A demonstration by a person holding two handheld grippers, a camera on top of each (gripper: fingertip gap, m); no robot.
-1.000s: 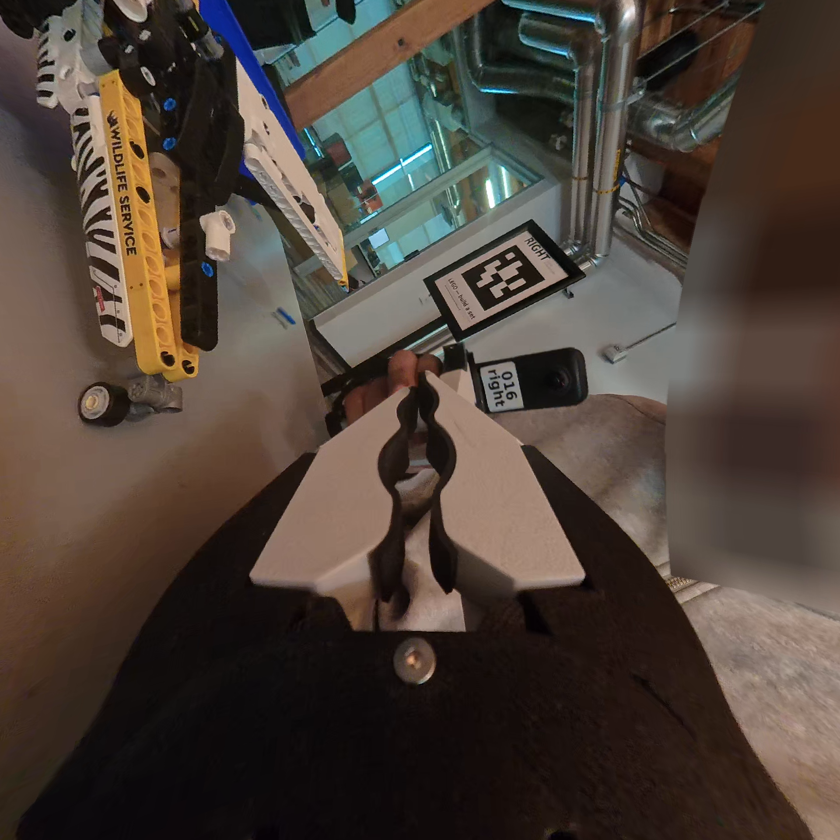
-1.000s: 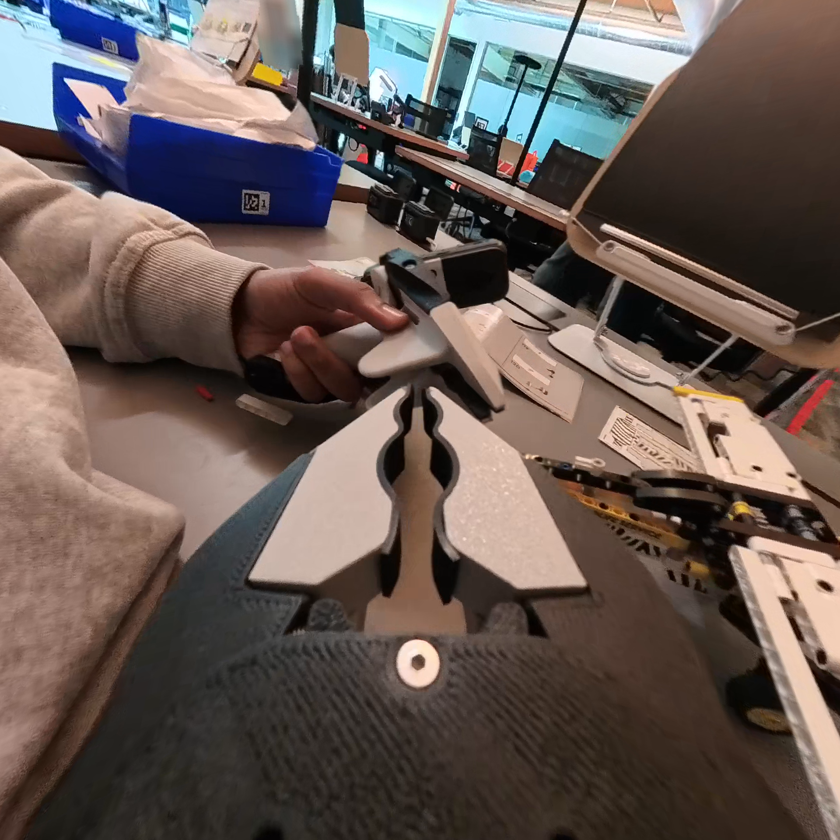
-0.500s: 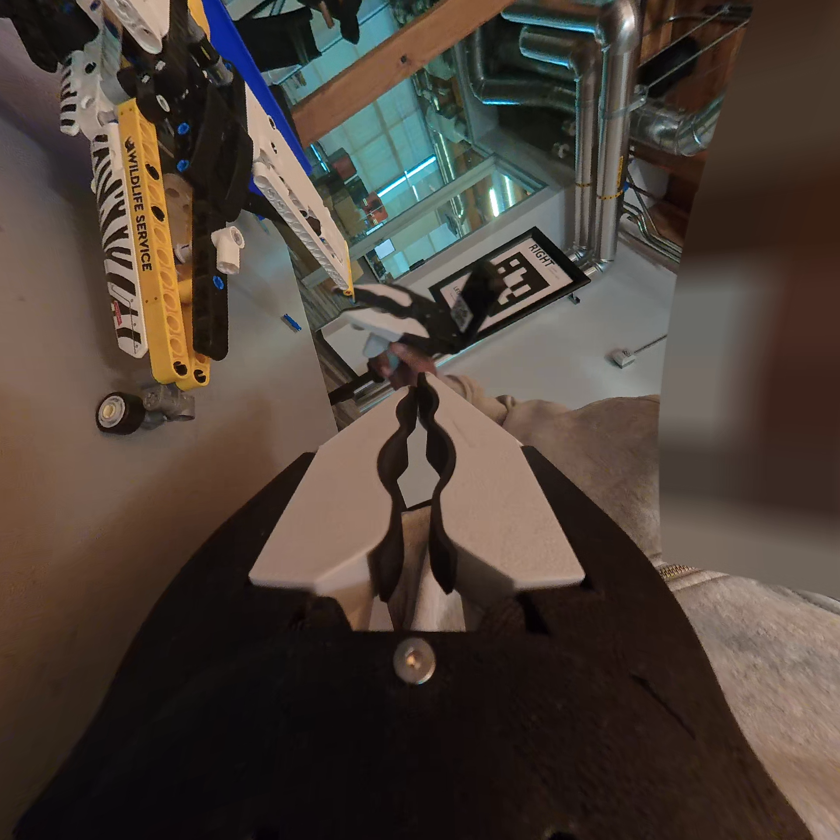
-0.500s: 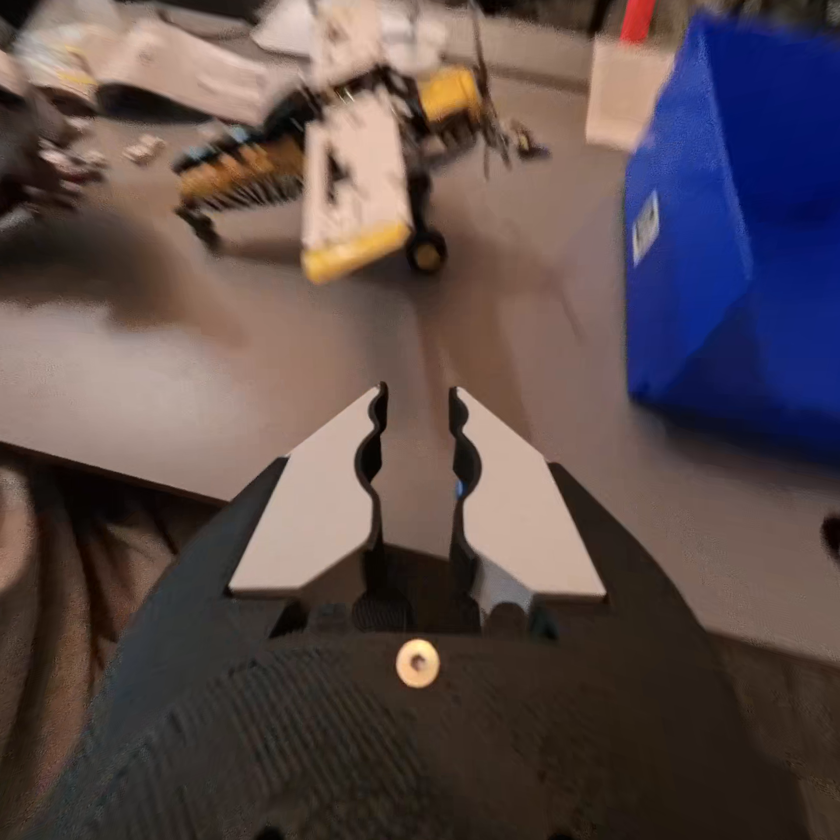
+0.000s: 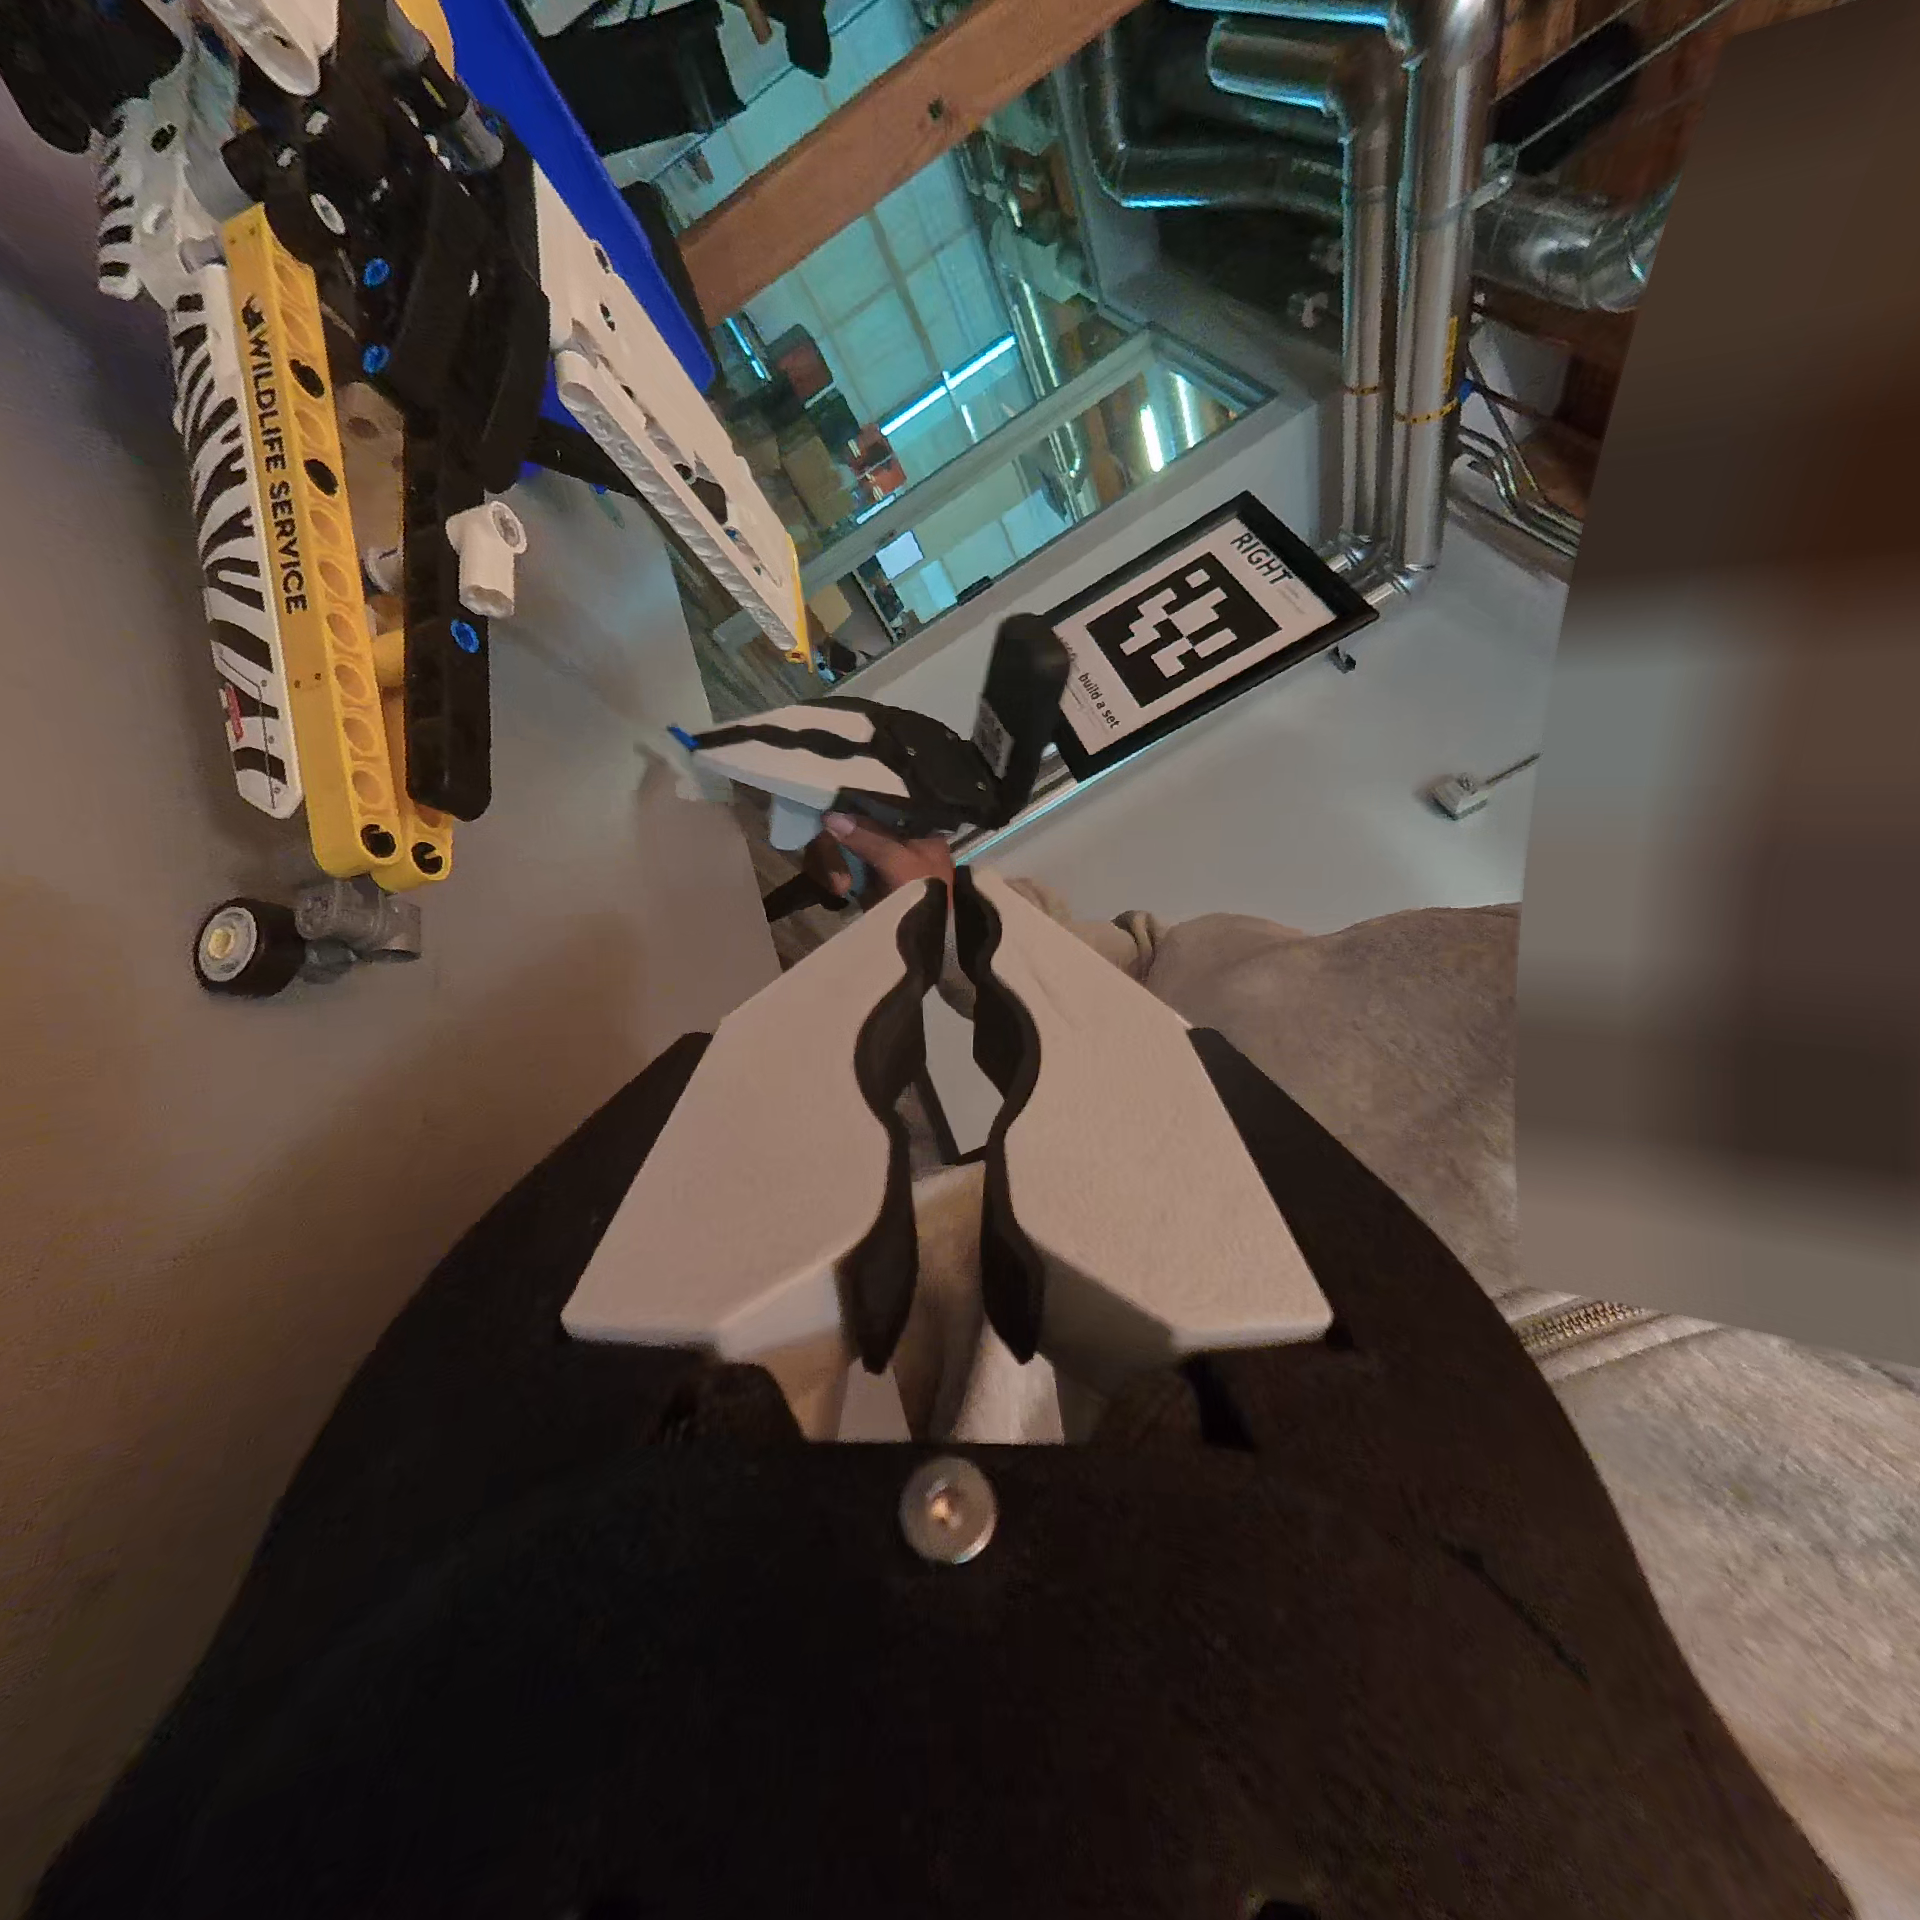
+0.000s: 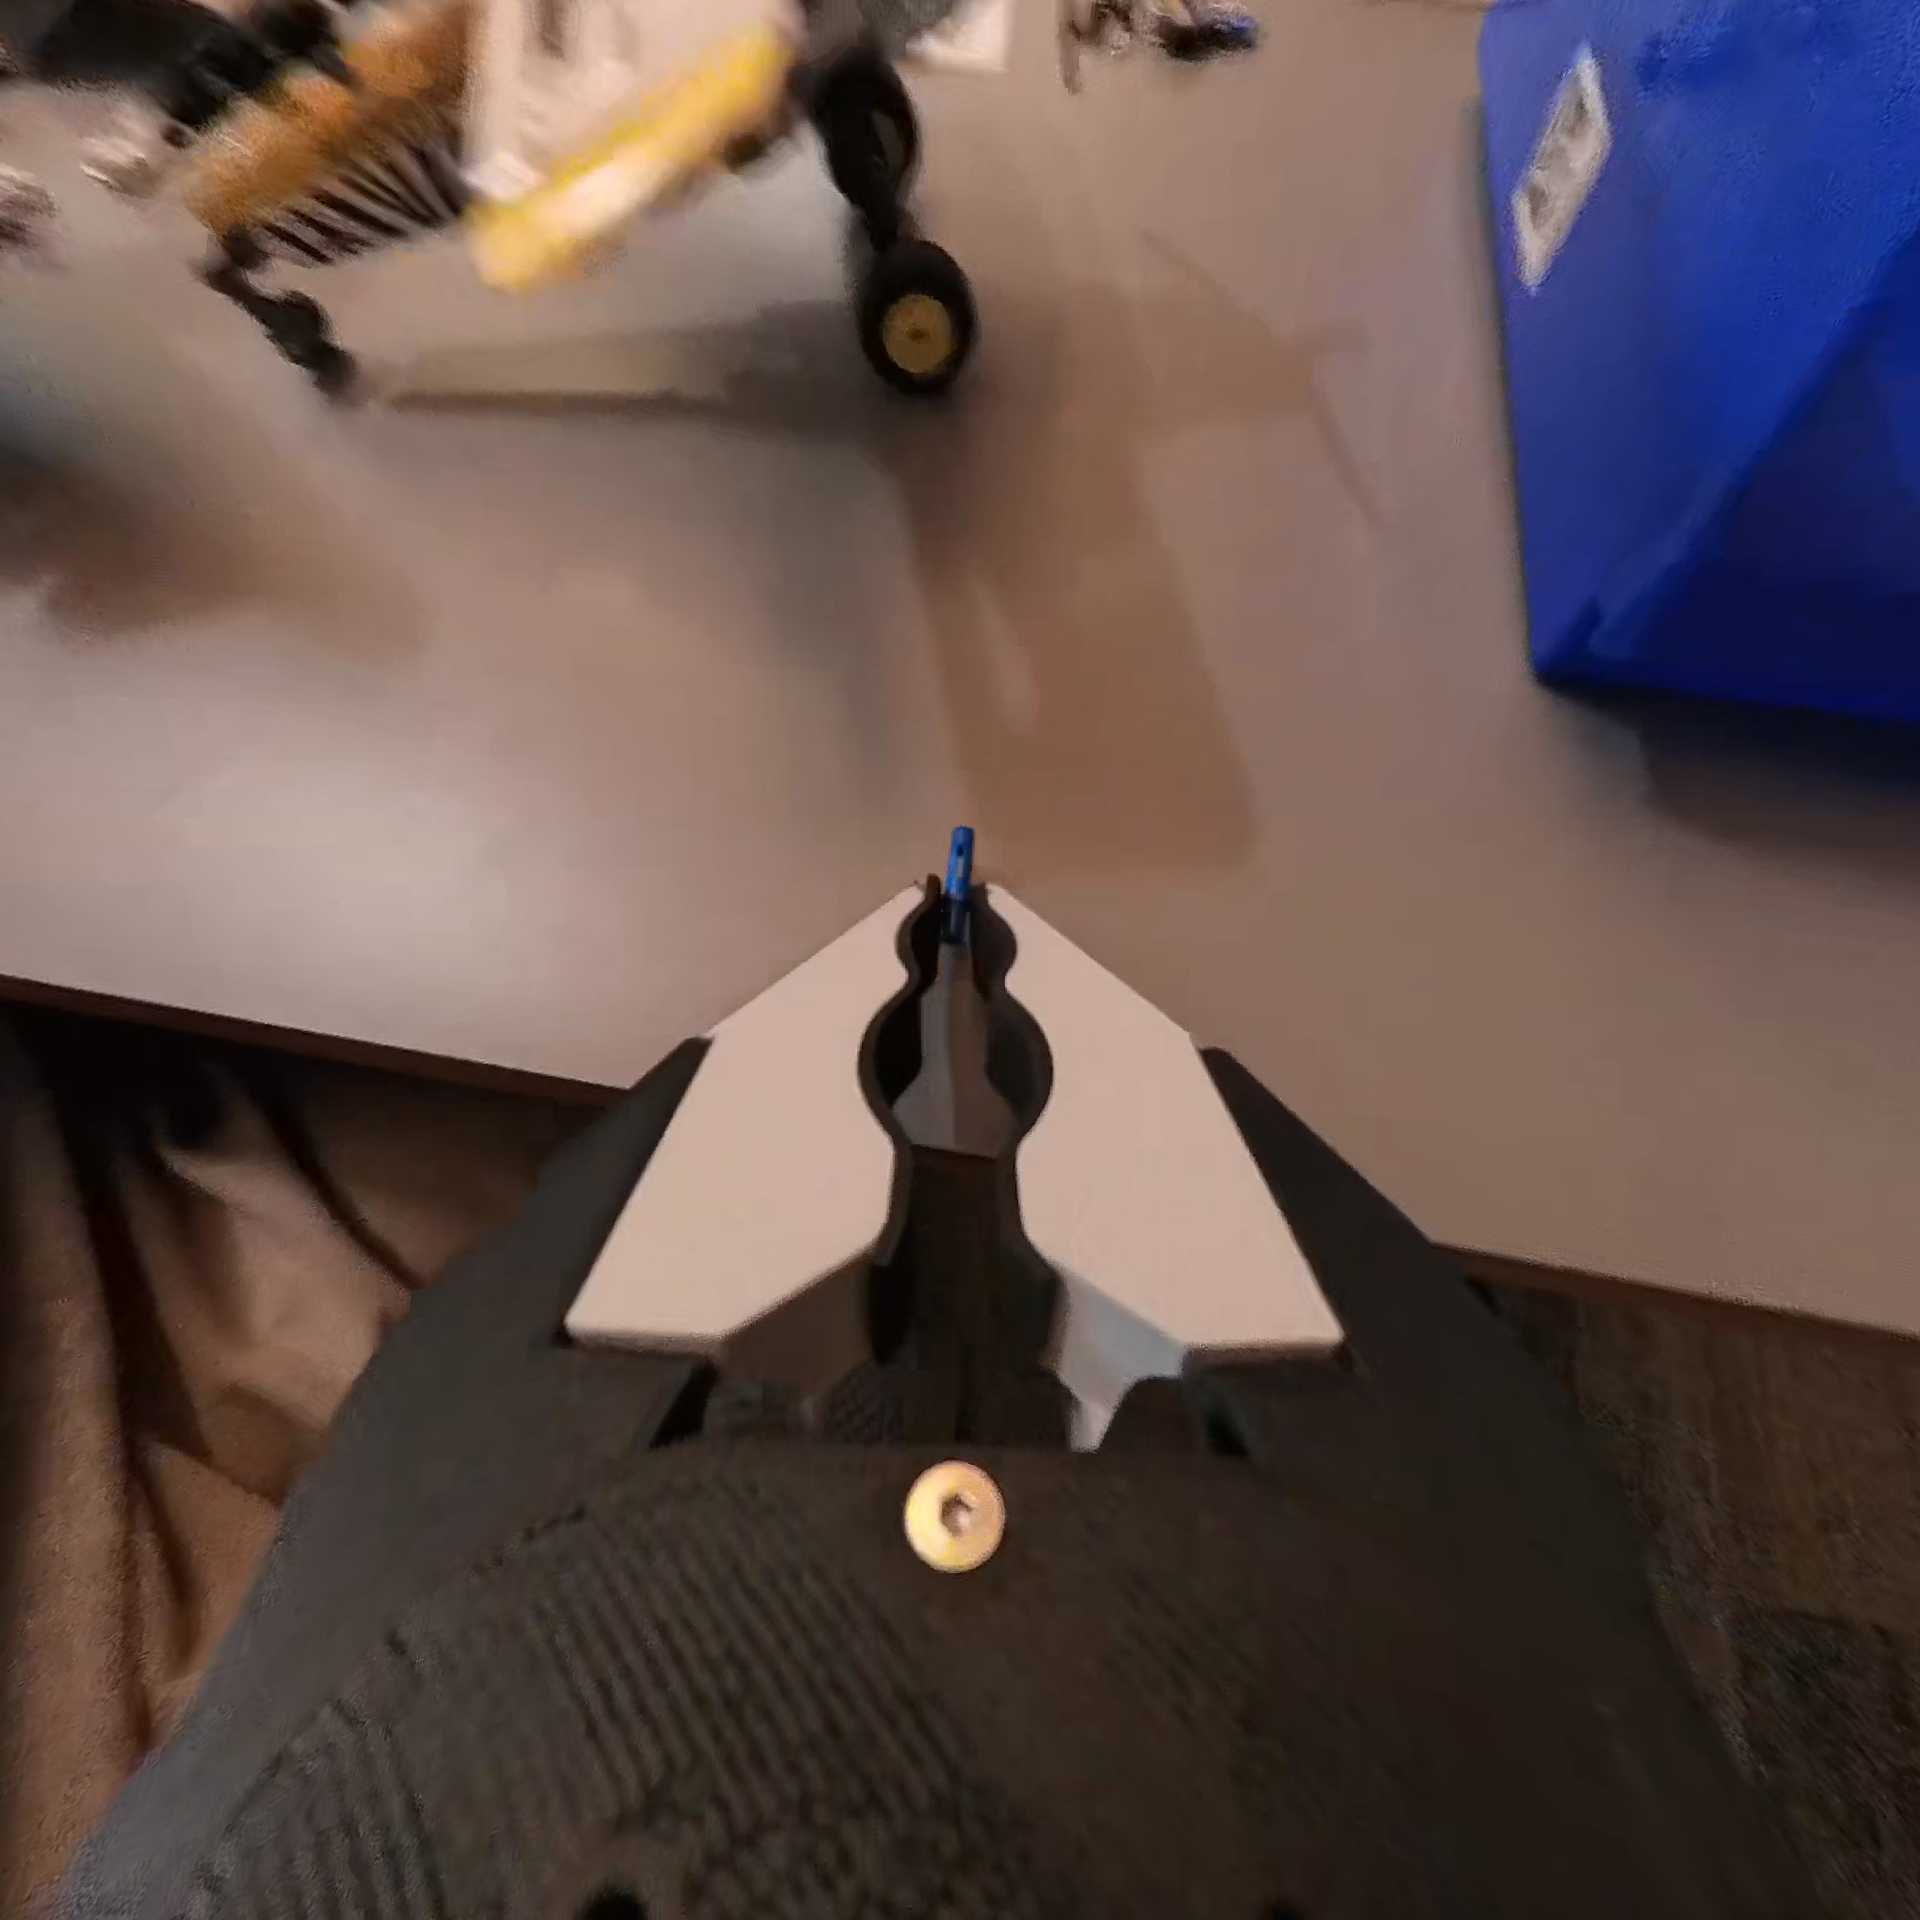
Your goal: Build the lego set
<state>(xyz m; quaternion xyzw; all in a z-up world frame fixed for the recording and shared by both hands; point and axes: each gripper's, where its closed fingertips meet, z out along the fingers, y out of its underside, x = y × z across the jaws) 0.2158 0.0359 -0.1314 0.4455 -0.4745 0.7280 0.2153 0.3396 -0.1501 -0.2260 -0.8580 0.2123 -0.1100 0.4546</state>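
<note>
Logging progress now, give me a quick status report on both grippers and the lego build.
Right gripper shut on blue pin. Left gripper shut, empty. Lego model on table, nothing between.

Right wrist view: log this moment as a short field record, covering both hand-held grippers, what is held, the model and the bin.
right hand-held gripper: shut on blue pin, above the table
left hand-held gripper: shut, holds nothing visible
lego model: on table, ahead and left, blurred
blue bin: on table, far right
loose wheel piece: on table beside the model
</note>
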